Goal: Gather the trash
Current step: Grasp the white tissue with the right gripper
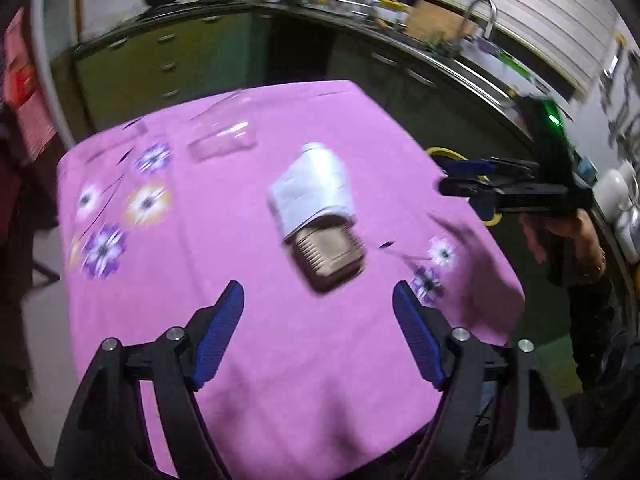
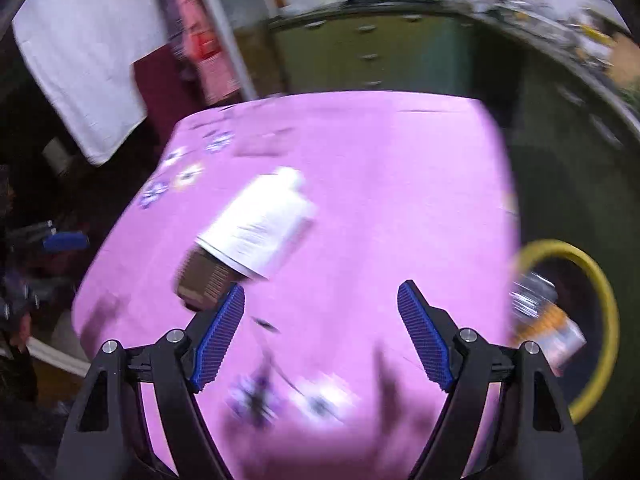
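A white-labelled plastic bottle with a brown ribbed base (image 1: 316,210) lies on its side on the pink flowered tablecloth (image 1: 248,340). A crumpled clear plastic container (image 1: 224,136) lies farther back. My left gripper (image 1: 318,306) is open and empty, above the cloth just short of the bottle. My right gripper (image 2: 320,308) is open and empty; the bottle (image 2: 256,228) lies ahead to its left. The right gripper also shows at the table's right edge in the left wrist view (image 1: 472,178). Both views are blurred.
A yellow-rimmed bin (image 2: 576,320) stands off the table's right side with wrappers (image 2: 544,320) inside. Green kitchen cabinets (image 1: 160,60) and a counter with a sink (image 1: 480,40) lie behind. A white towel (image 2: 88,48) hangs at the left.
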